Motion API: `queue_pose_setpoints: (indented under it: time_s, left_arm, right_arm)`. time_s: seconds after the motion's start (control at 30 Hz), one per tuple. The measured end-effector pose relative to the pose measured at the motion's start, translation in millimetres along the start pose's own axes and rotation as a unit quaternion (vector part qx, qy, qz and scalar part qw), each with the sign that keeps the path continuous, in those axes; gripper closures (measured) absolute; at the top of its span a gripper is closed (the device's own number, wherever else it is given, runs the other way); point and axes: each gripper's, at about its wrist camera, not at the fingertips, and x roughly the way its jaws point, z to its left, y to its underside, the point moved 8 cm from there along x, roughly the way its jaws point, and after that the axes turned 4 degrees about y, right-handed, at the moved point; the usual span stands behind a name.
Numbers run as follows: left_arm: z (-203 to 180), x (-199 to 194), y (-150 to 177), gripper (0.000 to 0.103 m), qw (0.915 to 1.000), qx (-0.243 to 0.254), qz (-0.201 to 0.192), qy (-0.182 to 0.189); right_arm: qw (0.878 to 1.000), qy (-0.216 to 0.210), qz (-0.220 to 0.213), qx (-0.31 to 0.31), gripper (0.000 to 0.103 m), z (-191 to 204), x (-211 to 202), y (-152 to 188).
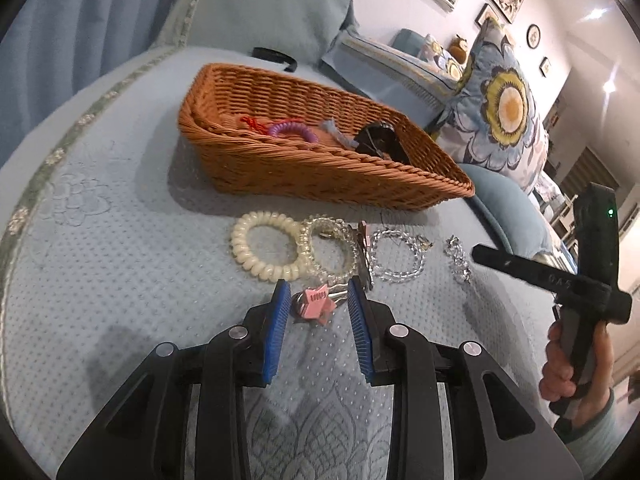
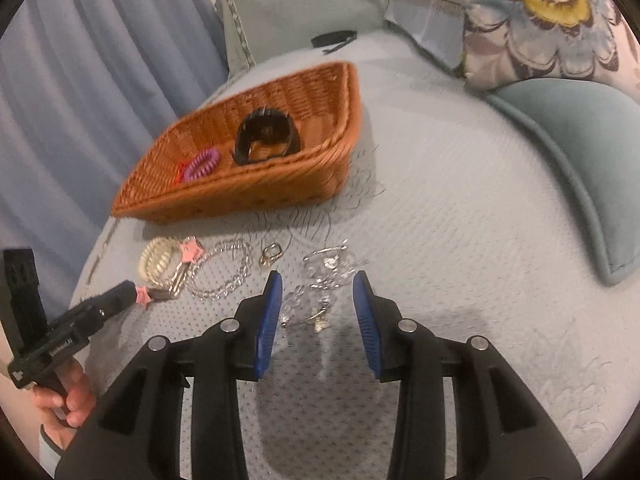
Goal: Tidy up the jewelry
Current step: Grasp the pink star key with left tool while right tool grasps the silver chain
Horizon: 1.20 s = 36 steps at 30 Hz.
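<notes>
1. Left hand-held gripper (image 1: 316, 300): narrowly parted, empty, straddling pink star clip (image 1: 316, 305) lying flat on bed (image 1: 120, 280).
2. Right hand-held gripper (image 2: 318, 296): parted, empty, silver chain (image 2: 320, 280) directly ahead between pads.
3. Basket (image 1: 320, 178) beyond both.

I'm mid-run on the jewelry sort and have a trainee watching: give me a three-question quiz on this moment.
1. True or false: the wicker basket already holds a purple spiral hair tie.
2. What lies between the open blue pads of the left gripper?
A. cream spiral hair tie
B. pink star hair clip
C. clear bead bracelet
3. Fill in: the right gripper is open over a ____ chain on the bedspread.

Key
1. True.
2. B: the pink star hair clip. The cream spiral hair tie and clear bead bracelet lie further on, before the basket.
3. Silver: the silver chain lies loose on the bedspread.
</notes>
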Motion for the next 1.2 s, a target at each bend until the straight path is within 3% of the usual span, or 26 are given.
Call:
queue_pose_setpoints:
  time_s: [0.13, 0.33, 0.43, 0.53, 0.67, 0.87, 1.03, 1.1, 1.13, 1.2]
  left_arm:
    - [-8, 9, 5, 0.074, 0.9996, 0.016, 0.022, 0.013]
    - [-48, 10, 30, 0.074, 0.9898, 0.075, 0.084, 0.087]
    - [-58, 8, 33, 0.074, 0.9888, 0.101, 0.084, 0.071]
    - [-49, 6, 26, 0.061, 0.9927, 0.094, 0.065, 0.039]
    - [-44, 14, 22, 0.059, 0.995, 0.079, 0.057, 0.024]
    - [-52, 28, 22, 0.06, 0.9917, 0.114, 0.05, -0.03]
    - [-49, 28, 24, 0.069, 0.9874, 0.134, 0.047, -0.07]
    - [-46, 28, 24, 0.082, 0.9874, 0.131, 0.045, -0.077]
    - [-46, 28, 23, 0.082, 0.9882, 0.127, 0.044, -0.073]
    - [-45, 26, 21, 0.082, 0.9897, 0.121, 0.04, -0.065]
  right_arm:
    - [1.0, 0.0, 0.01, -0.008, 0.069, 8, 10, 5]
    - [1.0, -0.008, 0.016, -0.002, 0.069, 5, 8, 8]
    - [1.0, -0.012, 0.017, 0.007, 0.069, -1, 5, 8]
    - [1.0, -0.011, 0.014, 0.014, 0.069, -5, 3, 6]
    - [1.0, -0.001, 0.011, 0.005, 0.069, -2, 3, 5]
    - [0.997, 0.07, 0.005, -0.029, 0.066, 9, 14, 4]
    - [0.994, 0.098, -0.001, -0.042, 0.063, 10, 21, 2]
    - [0.993, 0.105, -0.003, -0.057, 0.064, 12, 22, 1]
    - [0.993, 0.096, -0.004, -0.062, 0.078, 15, 22, 1]
    - [0.992, 0.095, -0.007, -0.08, 0.083, 20, 21, 3]
